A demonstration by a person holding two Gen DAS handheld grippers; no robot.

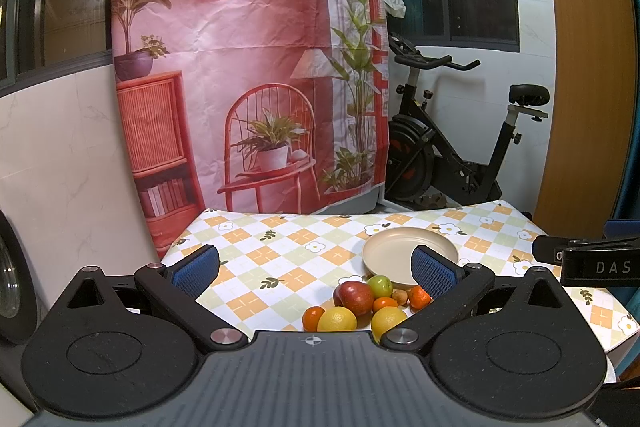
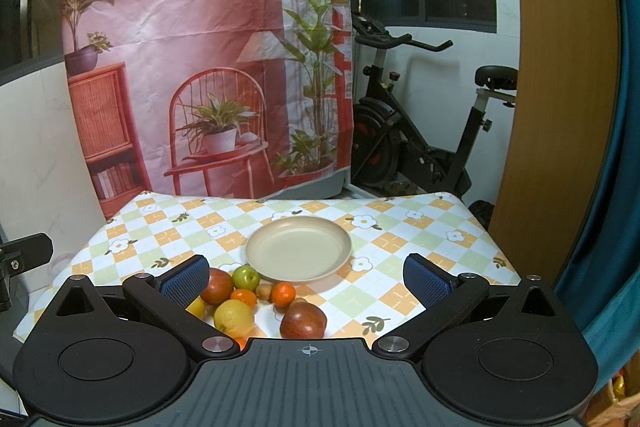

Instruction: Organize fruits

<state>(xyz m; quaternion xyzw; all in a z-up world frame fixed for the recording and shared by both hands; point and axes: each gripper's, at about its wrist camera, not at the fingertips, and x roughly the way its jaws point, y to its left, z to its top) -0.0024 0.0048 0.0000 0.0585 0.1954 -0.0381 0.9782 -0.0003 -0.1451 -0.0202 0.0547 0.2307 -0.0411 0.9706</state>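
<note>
A beige plate (image 1: pixel 404 255) (image 2: pixel 298 247) lies empty on the checked tablecloth. Several fruits sit in a loose cluster just in front of it: a green apple (image 1: pixel 380 285) (image 2: pixel 246 277), a red apple (image 1: pixel 355 297) (image 2: pixel 216 286), two lemons (image 1: pixel 337 319) (image 2: pixel 234 317), small oranges (image 1: pixel 419 297) (image 2: pixel 283 294) and a small brown fruit (image 1: pixel 399 295) (image 2: pixel 263 292). A second red apple (image 2: pixel 303 321) lies nearest the right gripper. My left gripper (image 1: pixel 316 269) is open above the table, the fruits low between its fingers. My right gripper (image 2: pixel 306 281) is open too, nothing held.
The table (image 2: pixel 440 247) stands against a pink printed backdrop (image 1: pixel 248 67). An exercise bike (image 1: pixel 448 147) stands behind the table's right corner. A wooden door edge (image 2: pixel 552 87) is at the right. The right gripper's body (image 1: pixel 588 259) shows at the left view's right edge.
</note>
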